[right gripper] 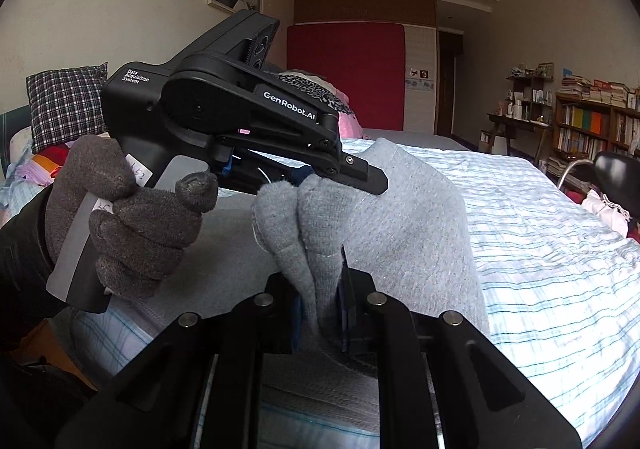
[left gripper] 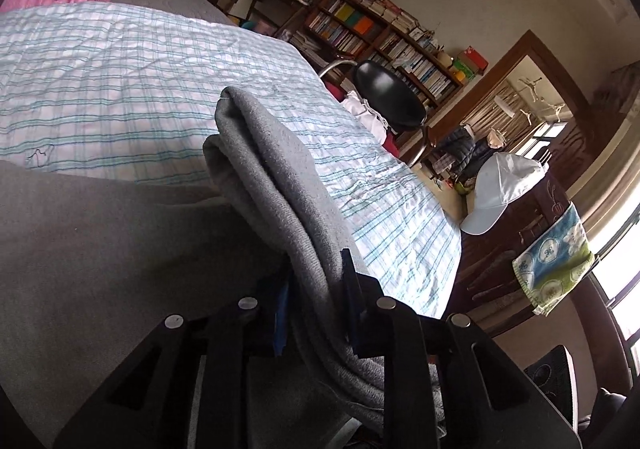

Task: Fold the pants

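Note:
The grey pants [left gripper: 264,169] are bunched in thick folds and held up over the bed. My left gripper [left gripper: 316,289] is shut on a folded edge of them; the rest spreads grey at the lower left. In the right wrist view the pants [right gripper: 408,233] hang over the striped bedspread, and my right gripper [right gripper: 320,289] is shut on a gathered bunch of them. The left gripper [right gripper: 332,179], held by a gloved hand [right gripper: 132,213], grips the same bunch just above and left of the right one.
The bed has a white and teal striped cover [left gripper: 120,81] [right gripper: 560,249]. A black chair [left gripper: 388,97] and bookshelves [left gripper: 380,37] stand beyond its far edge. A white cap [left gripper: 496,189] and a towel [left gripper: 556,261] hang at the right. Pillows [right gripper: 68,105] lie at the head.

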The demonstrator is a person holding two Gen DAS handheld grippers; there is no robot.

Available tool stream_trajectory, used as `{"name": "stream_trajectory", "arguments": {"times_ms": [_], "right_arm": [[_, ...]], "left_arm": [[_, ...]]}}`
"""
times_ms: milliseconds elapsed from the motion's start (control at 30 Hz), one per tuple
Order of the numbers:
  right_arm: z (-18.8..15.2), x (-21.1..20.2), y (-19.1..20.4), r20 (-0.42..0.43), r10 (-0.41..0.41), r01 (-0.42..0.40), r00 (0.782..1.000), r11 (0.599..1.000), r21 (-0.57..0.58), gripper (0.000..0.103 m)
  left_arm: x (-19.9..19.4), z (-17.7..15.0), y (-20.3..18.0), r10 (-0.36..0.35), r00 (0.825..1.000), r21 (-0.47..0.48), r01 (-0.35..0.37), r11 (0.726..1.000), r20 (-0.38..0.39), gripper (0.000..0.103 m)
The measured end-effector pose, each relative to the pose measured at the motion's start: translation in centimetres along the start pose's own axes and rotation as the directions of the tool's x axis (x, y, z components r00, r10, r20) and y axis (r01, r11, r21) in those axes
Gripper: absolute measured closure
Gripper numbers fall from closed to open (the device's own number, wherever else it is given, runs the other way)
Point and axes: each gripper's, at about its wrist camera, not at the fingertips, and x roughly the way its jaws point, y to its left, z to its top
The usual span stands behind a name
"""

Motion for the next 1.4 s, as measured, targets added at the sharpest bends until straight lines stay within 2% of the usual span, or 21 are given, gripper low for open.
{"name": "stream_trajectory", "arguments": {"times_ms": [133,300,533,667,933,1100,1300,1400], "right_arm": [[0.0,1.2,2.2,-0.029,0.063,-0.064,0.998,0.997,-0.033,0.089],[-0.9,2.8,4.4,-0.089,0.122,-0.127,0.989,0.991,-0.052,0.089],[-1.6,4.6,5.5,-0.154,0.152,-0.162,0.976,0.985,-0.055,0.088],[-2.6,5.1,5.7,-0.197,0.171,-0.183,0.965,0.982,-0.045,0.085],[-2.9,4.7,5.6,-0.204,0.211,-0.223,0.956,0.974,-0.042,0.082],[-3.0,4.0,4.8,-0.2,0.273,-0.278,0.941,0.961,0.001,0.072],[-2.8,2.3,3.2,-0.191,0.368,-0.362,0.91,0.93,0.063,0.065],[-2.4,1.3,2.1,-0.175,0.381,-0.37,0.908,0.925,0.09,0.065]], "left_arm": [[-2.5,-1.5,2.0,0.054,0.998,-0.029,-0.053,0.998,0.031,0.081],[-4.1,-3.4,5.6,0.086,0.996,-0.105,-0.082,0.991,0.033,0.081],[-5.0,-5.3,8.1,0.127,0.991,-0.143,-0.12,0.982,0.042,0.081],[-4.7,-6.3,8.9,0.192,0.981,-0.142,-0.188,0.972,0.016,0.08],[-5.4,-7.2,8.0,0.244,0.969,-0.1,-0.24,0.966,0.035,0.078],[-6.9,-6.8,6.3,0.281,0.956,-0.062,-0.277,0.959,0.081,0.078],[-7.2,-6.7,3.0,0.242,0.964,0.027,-0.246,0.969,0.105,0.073],[-6.9,-7.1,1.7,0.242,0.965,0.067,-0.249,0.966,0.102,0.073]]}}
